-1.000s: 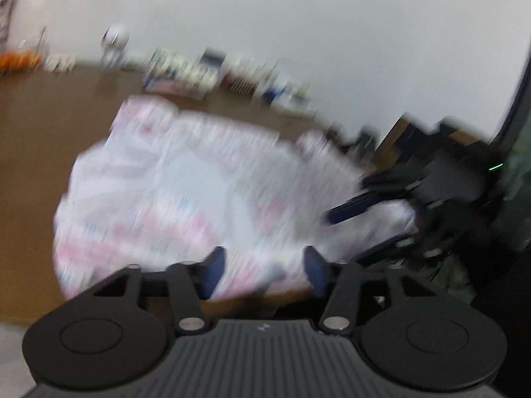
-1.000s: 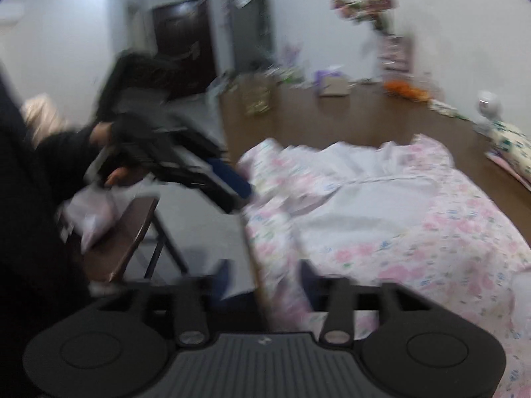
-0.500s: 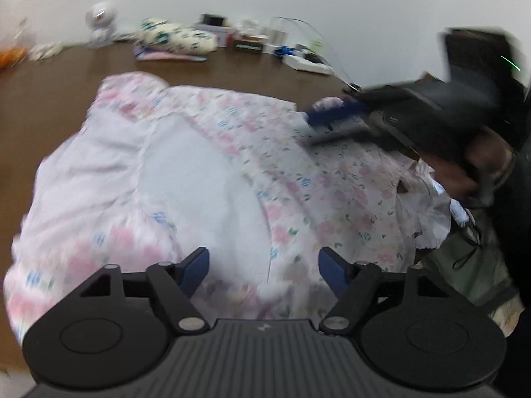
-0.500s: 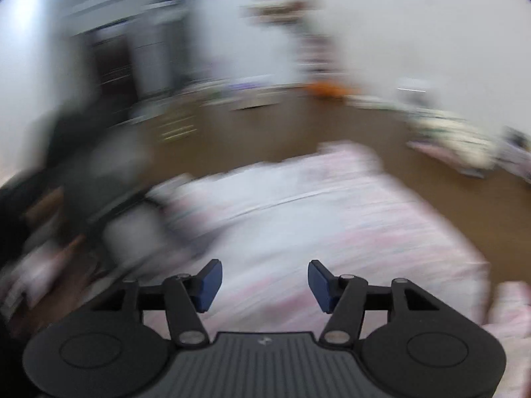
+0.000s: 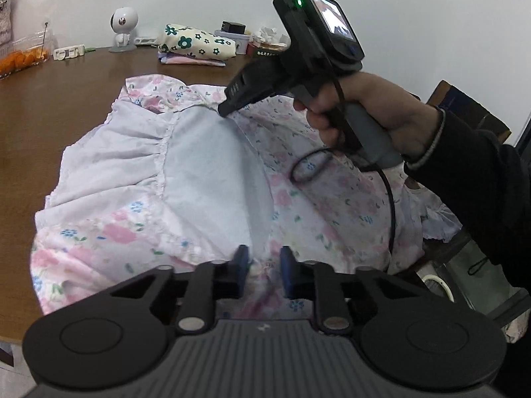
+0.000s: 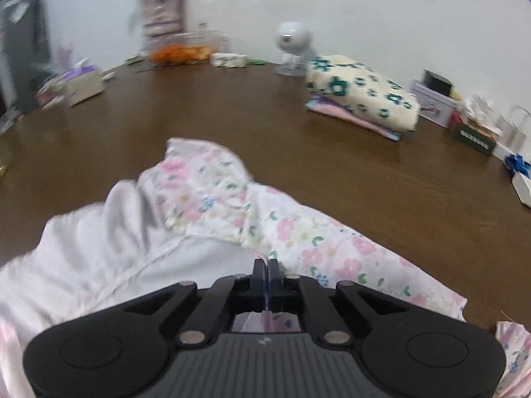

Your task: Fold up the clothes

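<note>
A pink flowered dress (image 5: 199, 172) lies spread out on the brown worktop (image 5: 59, 99). Part of it is turned over, so its plain white inside shows. One edge hangs off the near side of the worktop.

The right hand-held gripper (image 6: 266, 270) has its two fingers pressed tight together. A thin fold of the dress is pinched between them, close to the flowered ruffle (image 6: 202, 185) at the far end of the dress. In the left wrist view, a person's hand (image 5: 368, 112) holds this gripper by its grey handle, and its tip touches the cloth along a seam.

The left hand-held gripper (image 5: 264, 267) is at the near edge of the dress. Its blue fingertips (image 5: 241, 258) stand a little apart, with bunched cloth in the gap. They may be pressing on the cloth, but it is hard to tell from here.

At the back of the worktop sits a folded pile of clothes (image 6: 361, 99), cream with green flowers on top. Just beside it stands a small white round camera (image 5: 123, 30). A clear box of orange fruit (image 5: 23, 56) sits further to the left.
</note>
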The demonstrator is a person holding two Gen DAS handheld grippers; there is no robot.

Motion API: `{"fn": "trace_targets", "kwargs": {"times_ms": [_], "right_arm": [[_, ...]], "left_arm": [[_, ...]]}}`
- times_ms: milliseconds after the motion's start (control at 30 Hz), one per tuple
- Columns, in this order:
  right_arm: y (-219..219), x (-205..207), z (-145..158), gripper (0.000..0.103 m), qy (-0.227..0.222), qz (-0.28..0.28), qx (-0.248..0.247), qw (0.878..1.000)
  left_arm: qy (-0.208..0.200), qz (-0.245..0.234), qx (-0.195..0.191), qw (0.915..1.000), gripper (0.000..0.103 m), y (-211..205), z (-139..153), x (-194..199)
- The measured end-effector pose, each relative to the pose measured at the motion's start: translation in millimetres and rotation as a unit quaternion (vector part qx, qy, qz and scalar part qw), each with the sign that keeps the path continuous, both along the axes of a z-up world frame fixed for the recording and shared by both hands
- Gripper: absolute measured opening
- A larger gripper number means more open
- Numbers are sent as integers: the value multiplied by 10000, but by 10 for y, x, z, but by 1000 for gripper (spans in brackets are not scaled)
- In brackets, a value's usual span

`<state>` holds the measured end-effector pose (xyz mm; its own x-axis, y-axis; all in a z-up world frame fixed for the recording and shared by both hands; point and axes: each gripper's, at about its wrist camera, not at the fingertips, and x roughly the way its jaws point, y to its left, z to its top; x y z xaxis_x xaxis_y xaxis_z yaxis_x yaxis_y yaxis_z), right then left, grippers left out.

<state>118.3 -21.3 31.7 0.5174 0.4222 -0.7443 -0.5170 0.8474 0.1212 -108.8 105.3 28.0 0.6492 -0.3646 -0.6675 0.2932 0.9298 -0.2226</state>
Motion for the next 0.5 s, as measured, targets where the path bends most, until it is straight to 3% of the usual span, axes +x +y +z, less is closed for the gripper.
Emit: {"fn": "trace_targets", "kwargs": {"times_ms": [200, 233, 333, 367, 433, 500], "right_arm": [[-16, 429, 126, 0, 358, -414, 621, 9966], [17, 443, 149, 0, 290, -424, 583, 9970], [146, 467, 73, 0, 191, -231, 367, 9989], [192, 472, 22, 5, 185, -125, 286, 9993], [283, 483, -81, 10, 172, 89, 124, 9997], [38, 287, 49, 14, -43, 174, 129, 9998]], "left_arm": [[-137, 111, -110, 9998, 16, 34, 26, 35], [-132, 155, -111, 9997, 9, 40, 24, 30], [-118, 288, -115, 9994, 8, 59, 16, 14], [-113, 332, -116, 9993, 9, 65, 13, 9], [-111, 422, -116, 9990, 13, 79, 10, -4], [-174, 514, -95, 9985, 21, 95, 29, -46]]}}
